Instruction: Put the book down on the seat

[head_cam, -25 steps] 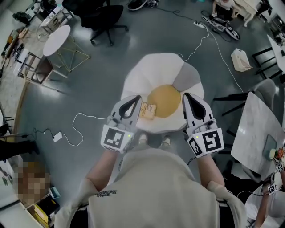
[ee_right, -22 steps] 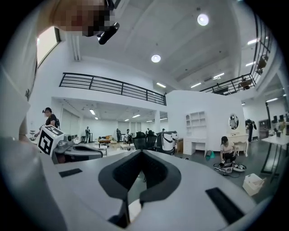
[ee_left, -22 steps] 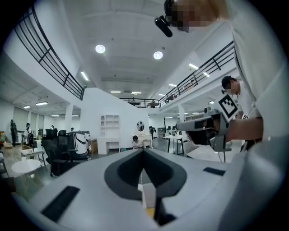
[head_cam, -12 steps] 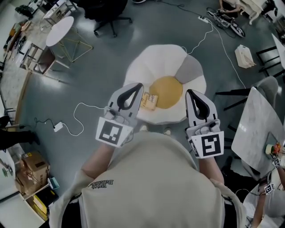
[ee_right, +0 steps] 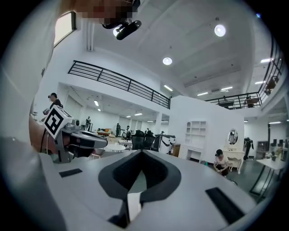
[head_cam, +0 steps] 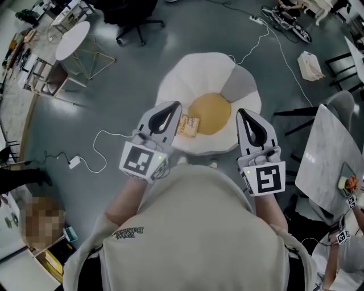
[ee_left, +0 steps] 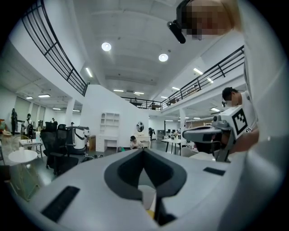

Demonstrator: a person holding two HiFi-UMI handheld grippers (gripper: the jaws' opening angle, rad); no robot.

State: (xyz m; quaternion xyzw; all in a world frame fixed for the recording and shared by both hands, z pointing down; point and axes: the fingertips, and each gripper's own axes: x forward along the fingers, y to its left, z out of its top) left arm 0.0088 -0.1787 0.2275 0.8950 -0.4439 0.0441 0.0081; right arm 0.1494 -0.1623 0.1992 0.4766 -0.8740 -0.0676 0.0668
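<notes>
A small tan book (head_cam: 188,125) lies flat on the white rim of a fried-egg-shaped seat (head_cam: 193,74), just left of its yellow centre cushion (head_cam: 209,113). My left gripper (head_cam: 175,104) hovers above the book's left edge, jaws shut with nothing between them. My right gripper (head_cam: 242,112) is held over the seat's right edge, also shut and empty. Both point level out over the seat. In the left gripper view the jaws (ee_left: 143,150) meet at the tip and the right gripper (ee_left: 198,134) shows beside them. The right gripper view shows its jaws (ee_right: 142,151) closed, with the left gripper (ee_right: 88,139) alongside.
A white cable (head_cam: 108,142) and power adapter (head_cam: 74,162) lie on the grey floor at left. A round white table (head_cam: 73,40) and an office chair (head_cam: 128,14) stand beyond. A marble table (head_cam: 330,165), a grey chair (head_cam: 341,108) and a white bag (head_cam: 310,65) are on the right.
Both grippers have risen a little and drawn back from the seat, still shut. The book stays where it lay on the seat.
</notes>
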